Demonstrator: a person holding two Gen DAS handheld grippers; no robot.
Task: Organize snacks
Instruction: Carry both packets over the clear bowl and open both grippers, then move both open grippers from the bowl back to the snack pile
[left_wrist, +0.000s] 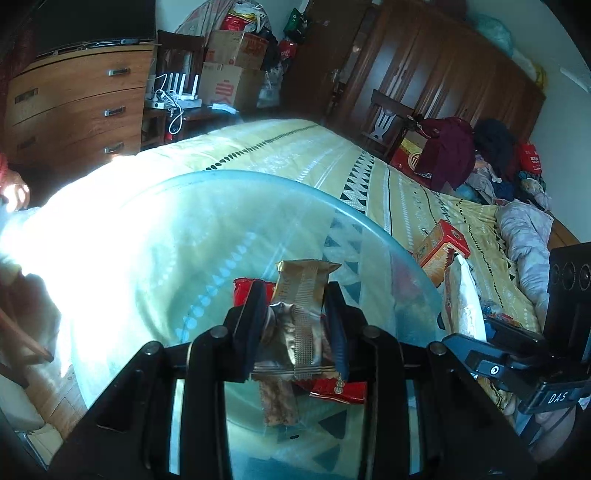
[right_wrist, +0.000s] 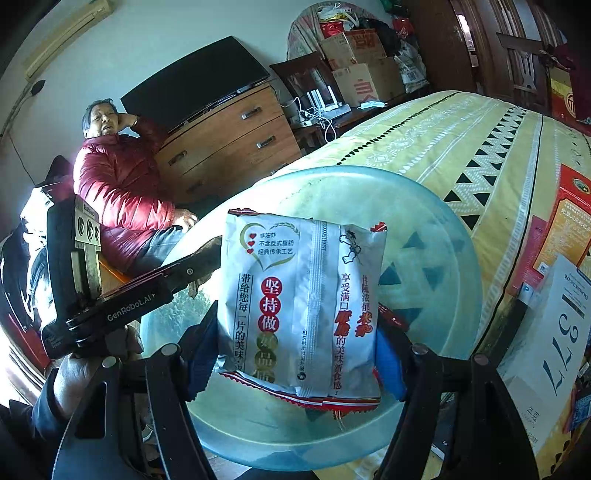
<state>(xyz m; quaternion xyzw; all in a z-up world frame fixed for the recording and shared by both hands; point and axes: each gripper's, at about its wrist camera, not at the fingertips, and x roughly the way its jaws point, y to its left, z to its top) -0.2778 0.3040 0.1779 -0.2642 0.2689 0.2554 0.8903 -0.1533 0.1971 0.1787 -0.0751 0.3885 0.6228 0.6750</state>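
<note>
1. The left tool (left_wrist: 297, 325) is clenched on a bundle of small snack packets (left_wrist: 301, 317): a gold-and-silver one in front, a red one behind it, and a brownish bar hanging out below. At least three show; the overlap hides whether there are more.
2. The right tool (right_wrist: 295, 350) grasps one white rice-cracker packet (right_wrist: 299, 306) with red Chinese print, held upright between the two blue pads. A red edge peeks out at its 5 o'clock; I cannot tell whether that is a second packet.
3. Both loads hang over a pale blue translucent bowl (right_wrist: 454, 288) resting on the bed (left_wrist: 295, 144). Sun glare washes out the bowl's side toward 9 o'clock in the left wrist view.
4. At 3 o'clock of the bowl lie one orange-and-red box (left_wrist: 443, 247) and one white carton (right_wrist: 554, 332), partly cut off by the frame edge.
5. At 10 o'clock in the right wrist view, one person in a red jacket (right_wrist: 118, 184) sits beside a wooden dresser (right_wrist: 229, 147).
</note>
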